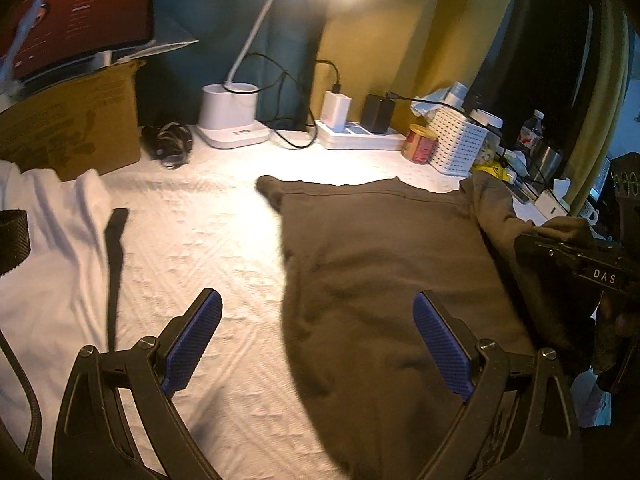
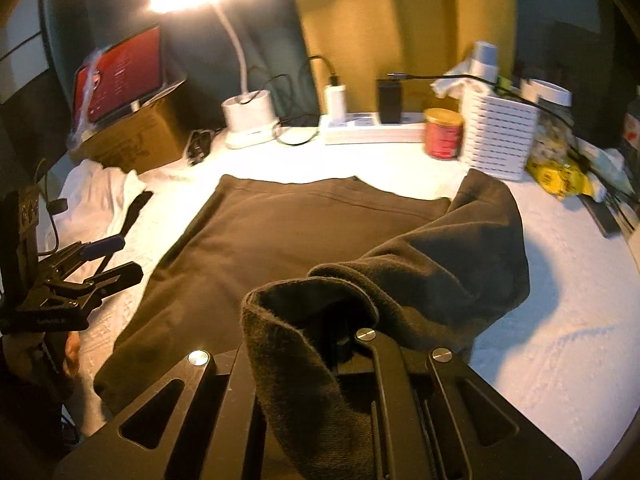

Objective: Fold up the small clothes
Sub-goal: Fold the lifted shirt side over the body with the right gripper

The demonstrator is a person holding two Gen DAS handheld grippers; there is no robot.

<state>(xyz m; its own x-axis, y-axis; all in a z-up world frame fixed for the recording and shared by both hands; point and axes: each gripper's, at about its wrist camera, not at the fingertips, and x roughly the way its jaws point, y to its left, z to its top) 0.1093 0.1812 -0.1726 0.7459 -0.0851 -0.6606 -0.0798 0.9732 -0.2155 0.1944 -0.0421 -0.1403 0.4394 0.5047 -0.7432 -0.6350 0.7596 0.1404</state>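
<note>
The right gripper, jaws closed on an edge of the dark garment, lifts that edge at lower centre; the rest lies flat mid-frame on the white bedcover. At left, the left gripper stands wide, empty.

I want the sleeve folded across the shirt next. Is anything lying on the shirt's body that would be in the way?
Nothing visible. The right gripper is shut on the sleeve, and the dark shirt lies flat and bare on the white cover. The open left gripper hovers over its near edge, holding nothing.
</note>
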